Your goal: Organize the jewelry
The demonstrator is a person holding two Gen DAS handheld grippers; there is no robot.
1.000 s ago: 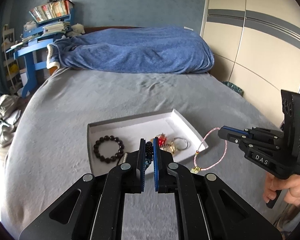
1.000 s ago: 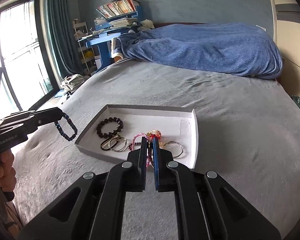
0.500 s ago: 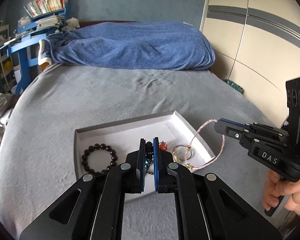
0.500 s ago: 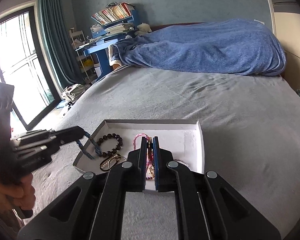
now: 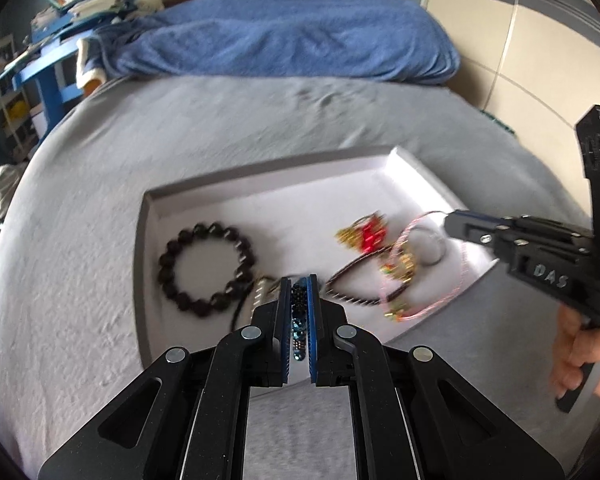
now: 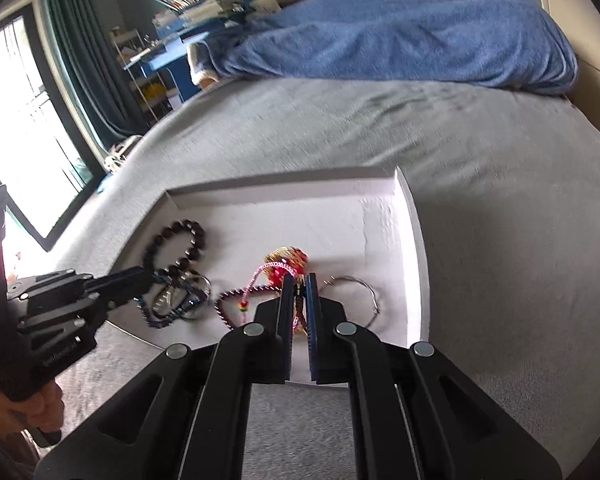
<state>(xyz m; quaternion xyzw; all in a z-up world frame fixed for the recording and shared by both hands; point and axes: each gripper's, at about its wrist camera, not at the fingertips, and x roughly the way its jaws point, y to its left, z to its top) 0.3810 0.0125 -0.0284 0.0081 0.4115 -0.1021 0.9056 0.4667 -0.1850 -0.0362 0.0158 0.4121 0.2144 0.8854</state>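
Note:
A white tray (image 5: 260,172) lies on the grey bed. My left gripper (image 5: 299,280) is shut on a blue beaded bracelet (image 5: 298,314) low over the tray's near edge; in the right wrist view that bracelet (image 6: 148,316) dangles from the left gripper (image 6: 148,276). My right gripper (image 6: 299,280) is shut on a pink cord bracelet (image 6: 256,278) with gold charms, over the tray's near right part. From the left wrist view the right gripper (image 5: 450,222) holds the pink cord (image 5: 460,280), which sags across the tray's right rim.
In the tray lie a black bead bracelet (image 5: 206,268), a red and gold charm (image 5: 364,236), a dark bead string (image 6: 228,308) and a silver bangle (image 6: 360,284). A blue blanket (image 5: 292,36) covers the bed's far end. A hand (image 5: 588,352) grips the right handle.
Both grippers have come down and forward over the tray with their bracelets. The tray looks larger and closer, and the pink cord now reaches the tray's right rim.

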